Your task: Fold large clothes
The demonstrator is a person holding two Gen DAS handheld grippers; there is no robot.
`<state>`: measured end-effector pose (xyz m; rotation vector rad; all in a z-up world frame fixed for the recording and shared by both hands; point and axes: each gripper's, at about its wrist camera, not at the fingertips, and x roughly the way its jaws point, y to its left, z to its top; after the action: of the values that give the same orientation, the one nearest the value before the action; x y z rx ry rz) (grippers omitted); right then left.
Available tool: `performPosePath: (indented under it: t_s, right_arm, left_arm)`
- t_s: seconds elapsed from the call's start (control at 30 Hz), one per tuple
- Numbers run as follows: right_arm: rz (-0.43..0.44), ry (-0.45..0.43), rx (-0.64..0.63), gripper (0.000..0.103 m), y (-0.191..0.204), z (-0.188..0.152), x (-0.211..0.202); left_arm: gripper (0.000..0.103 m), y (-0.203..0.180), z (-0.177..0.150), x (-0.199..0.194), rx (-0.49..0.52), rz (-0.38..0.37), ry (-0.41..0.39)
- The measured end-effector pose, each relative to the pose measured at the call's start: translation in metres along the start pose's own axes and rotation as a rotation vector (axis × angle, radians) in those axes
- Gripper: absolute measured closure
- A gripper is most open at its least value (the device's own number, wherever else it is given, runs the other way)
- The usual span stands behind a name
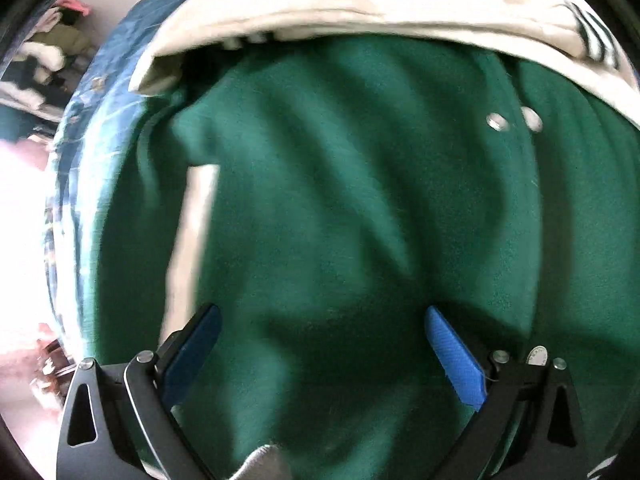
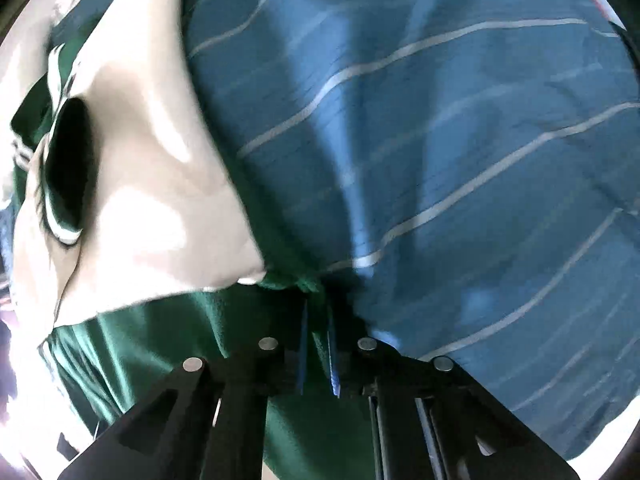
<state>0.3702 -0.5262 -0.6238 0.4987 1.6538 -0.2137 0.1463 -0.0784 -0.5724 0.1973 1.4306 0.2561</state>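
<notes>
A green jacket (image 1: 340,200) with cream sleeves lies spread on a bed. In the left wrist view a cream sleeve (image 1: 360,4) runs across the top, and two metal snaps (image 1: 514,120) show on the green body. My left gripper (image 1: 322,320) hangs open just above the green cloth, with nothing between its blue pads (image 1: 452,356). In the right wrist view my right gripper (image 2: 318,320) is shut on a fold of the jacket's green edge (image 2: 296,282), beside a cream sleeve (image 2: 160,184) with a dark cuff opening.
A blue bedspread with pale stripes (image 2: 460,160) covers the bed under the jacket and fills the right of the right wrist view. Left of the bed, piled clothes (image 1: 48,56) sit by a pale wall. Bright light washes out the left edge.
</notes>
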Motion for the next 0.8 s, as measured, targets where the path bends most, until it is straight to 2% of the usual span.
performPosePath:
  t_s: [0.1,0.13,0.17,0.2,0.27,0.37,0.43,0.47,0.57,0.67,0.8]
  right_arm:
    - [-0.015,0.041,0.004,0.092,0.007,-0.002,0.003]
    - [-0.020,0.062,-0.021,0.089,0.014,0.011,0.003]
    - [-0.015,0.066,-0.035,0.085,0.019,0.009,-0.003]
    - [0.002,0.056,-0.039,0.074,0.025,0.007,-0.007]
    - [0.023,0.032,-0.044,0.059,0.035,0.003,-0.016]
    - [0.036,-0.004,-0.042,0.058,0.050,-0.013,-0.023]
    - [0.045,-0.018,-0.030,0.058,0.062,-0.016,-0.027]
    - [0.052,-0.019,-0.027,0.058,0.072,-0.029,-0.026]
    - [0.059,-0.014,-0.019,0.058,0.087,-0.033,-0.033]
    - [0.073,0.022,-0.041,0.058,0.101,-0.055,-0.034]
    - [0.118,0.108,-0.088,0.058,0.129,-0.099,-0.028]
  left_arm:
    - [0.000,0.053,0.023,-0.027,-0.151,0.072,-0.048]
    - [0.000,0.070,0.032,-0.032,-0.186,0.132,-0.063]
    - [0.000,0.088,0.042,-0.033,-0.214,0.204,-0.081]
    - [0.000,0.106,0.054,-0.031,-0.233,0.277,-0.102]
    - [0.000,0.137,0.081,-0.006,-0.248,0.391,-0.101]
    - [0.000,0.156,0.112,0.045,-0.201,0.477,-0.051]
    - [0.000,0.164,0.127,0.084,-0.125,0.556,-0.011]
    - [0.000,0.170,0.132,0.097,-0.110,0.543,-0.004]
    - [0.000,0.184,0.132,0.096,-0.141,0.457,-0.028]
    - [0.000,0.197,0.122,0.077,-0.177,0.436,-0.030]
    - [0.000,0.219,0.083,0.038,-0.246,0.353,-0.056]
